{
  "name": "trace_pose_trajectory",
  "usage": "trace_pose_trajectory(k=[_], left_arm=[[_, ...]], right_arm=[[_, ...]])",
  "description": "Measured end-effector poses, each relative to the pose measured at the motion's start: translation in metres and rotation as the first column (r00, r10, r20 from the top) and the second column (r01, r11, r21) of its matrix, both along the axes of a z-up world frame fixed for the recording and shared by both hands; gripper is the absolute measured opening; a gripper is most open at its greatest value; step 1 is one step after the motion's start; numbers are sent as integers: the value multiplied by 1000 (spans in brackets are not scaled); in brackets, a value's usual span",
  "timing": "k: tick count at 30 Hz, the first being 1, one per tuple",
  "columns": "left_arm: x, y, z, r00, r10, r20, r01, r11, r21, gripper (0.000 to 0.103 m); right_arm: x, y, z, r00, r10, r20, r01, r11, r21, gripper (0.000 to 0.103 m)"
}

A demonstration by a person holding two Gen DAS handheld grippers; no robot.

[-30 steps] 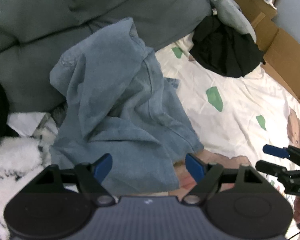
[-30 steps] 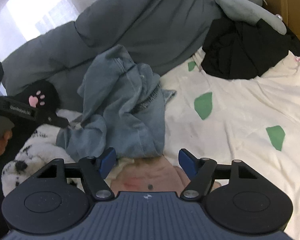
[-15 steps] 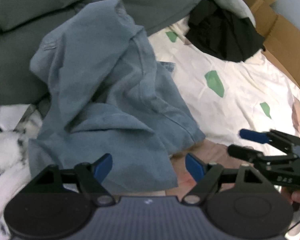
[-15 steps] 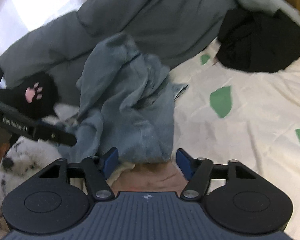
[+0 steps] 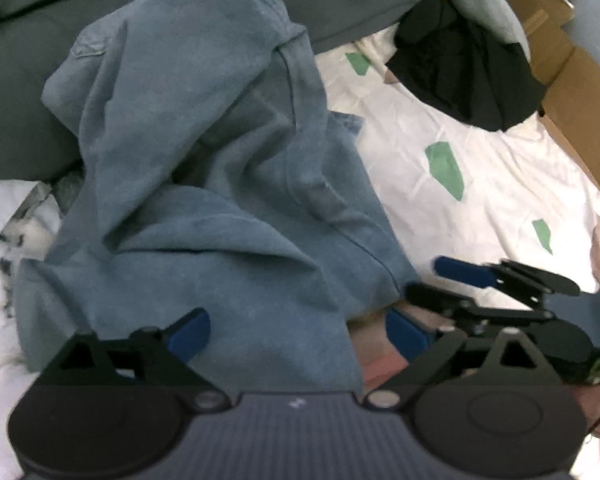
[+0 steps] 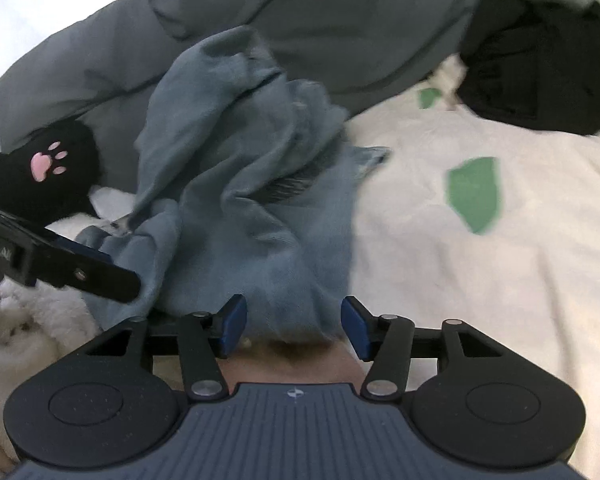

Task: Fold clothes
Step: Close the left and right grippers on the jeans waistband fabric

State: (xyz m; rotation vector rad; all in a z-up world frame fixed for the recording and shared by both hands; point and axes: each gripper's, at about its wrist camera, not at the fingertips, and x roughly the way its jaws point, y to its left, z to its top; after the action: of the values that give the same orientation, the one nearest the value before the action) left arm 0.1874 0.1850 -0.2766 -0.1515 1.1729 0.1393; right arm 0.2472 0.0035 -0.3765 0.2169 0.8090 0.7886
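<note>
A blue-grey garment [image 5: 220, 184] lies crumpled on a white bedsheet with green patches [image 5: 480, 184], its far end bunched up against a grey duvet [image 6: 300, 20]. Its near hem sits directly ahead of both tools. The left gripper [image 5: 298, 330] points steeply down with its jaws spread wide, having just opened further, and the hem lies between them, not pinched. The right gripper [image 6: 294, 326], just beside it, has its jaws half apart over the hem's other corner (also not pressing yet). Nothing is folded so far; this looks like the reach for a first hold. Next, each tool likely needs to close on a hem corner and draw the cloth flat.
</note>
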Motion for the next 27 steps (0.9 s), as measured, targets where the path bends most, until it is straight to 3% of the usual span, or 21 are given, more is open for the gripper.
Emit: trace_pose_trajectory(k=[6, 9, 15, 19, 22, 26, 27], left_arm=[[7, -7, -11, 994, 112, 16, -113, 993, 43, 94], [9, -16, -13, 997, 76, 30, -78, 992, 98, 93], [11, -22, -15, 998, 66, 11, -67, 991, 120, 93], [12, -27, -15, 997, 79, -6, -77, 985, 157, 79], [12, -28, -14, 996, 87, -14, -83, 982, 169, 75], [11, -26, -16, 995, 90, -32, -82, 977, 195, 62], [10, -24, -17, 995, 93, -30, -85, 978, 190, 61]], right_arm=[[6, 18, -9, 1000, 23, 21, -22, 999, -30, 56], [5, 20, -12, 999, 27, 20, -26, 999, -32, 53], [0, 15, -19, 999, -4, 32, 6, 999, -51, 51], [1, 18, -20, 1000, 9, 17, -9, 999, -39, 54], [-2, 20, -19, 999, 21, 33, -20, 999, -38, 54], [-3, 11, -14, 999, 28, 44, -29, 999, 27, 16], [-3, 9, -12, 999, 32, 40, -34, 998, 48, 11]])
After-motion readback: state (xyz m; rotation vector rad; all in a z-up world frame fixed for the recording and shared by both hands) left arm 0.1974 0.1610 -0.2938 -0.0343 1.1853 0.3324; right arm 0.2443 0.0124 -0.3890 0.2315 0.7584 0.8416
